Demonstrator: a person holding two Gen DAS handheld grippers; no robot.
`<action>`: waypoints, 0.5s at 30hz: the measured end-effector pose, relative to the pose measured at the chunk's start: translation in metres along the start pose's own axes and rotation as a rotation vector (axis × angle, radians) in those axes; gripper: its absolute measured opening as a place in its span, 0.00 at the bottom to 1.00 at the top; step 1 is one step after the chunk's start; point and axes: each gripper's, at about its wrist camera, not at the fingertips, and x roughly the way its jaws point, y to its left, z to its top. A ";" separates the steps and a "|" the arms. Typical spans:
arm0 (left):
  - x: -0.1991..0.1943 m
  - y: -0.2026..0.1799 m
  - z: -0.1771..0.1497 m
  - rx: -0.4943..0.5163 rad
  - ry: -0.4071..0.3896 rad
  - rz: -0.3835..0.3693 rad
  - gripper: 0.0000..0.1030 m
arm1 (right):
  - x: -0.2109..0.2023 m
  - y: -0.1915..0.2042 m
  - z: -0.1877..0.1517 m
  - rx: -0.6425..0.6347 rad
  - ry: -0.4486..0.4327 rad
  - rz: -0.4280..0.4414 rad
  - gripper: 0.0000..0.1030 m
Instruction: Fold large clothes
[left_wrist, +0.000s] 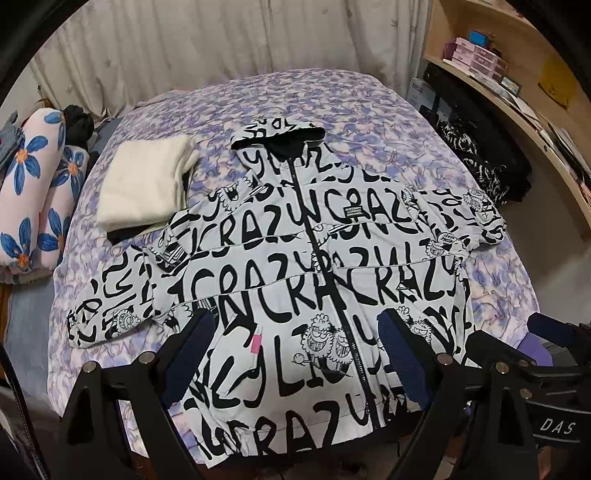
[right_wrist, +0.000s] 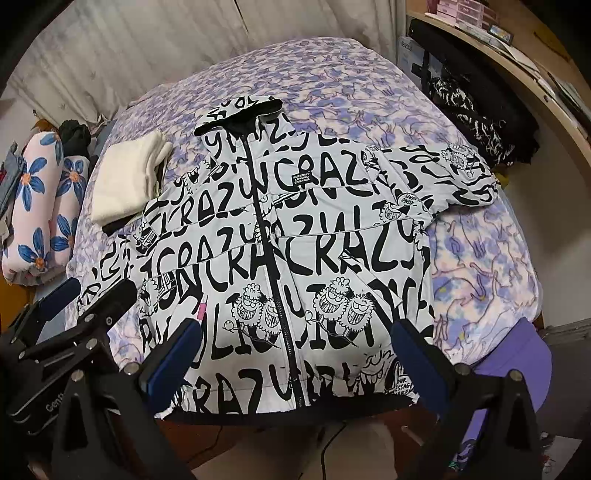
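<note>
Hand-held gripper, left (left_wrist: 295, 354) and right (right_wrist: 295, 354): both open, empty, above hem. Printed hooded jacket (left_wrist: 314, 258): flat on bed (left_wrist: 369, 110), unfolded. Risk: puffy fabric slipping, sleeves bunching.

Your left hand-held gripper (left_wrist: 295, 354) was black, with triangular finger arms, round silver screws at the pivots and dark navy pads (left_wrist: 402, 354). Your right hand-held gripper (right_wrist: 291, 354) matched it, with brighter blue pads (right_wrist: 177, 354). White lettering marked both bodies.
</note>
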 end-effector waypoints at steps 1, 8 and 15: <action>-0.001 -0.003 0.002 0.003 -0.003 0.000 0.86 | 0.001 -0.004 0.002 0.004 0.000 0.008 1.00; 0.011 -0.036 0.020 -0.013 0.012 0.018 0.86 | 0.014 -0.037 0.022 0.009 0.005 0.082 1.00; 0.032 -0.084 0.051 -0.032 0.034 -0.007 0.86 | 0.019 -0.085 0.049 0.004 -0.062 0.156 1.00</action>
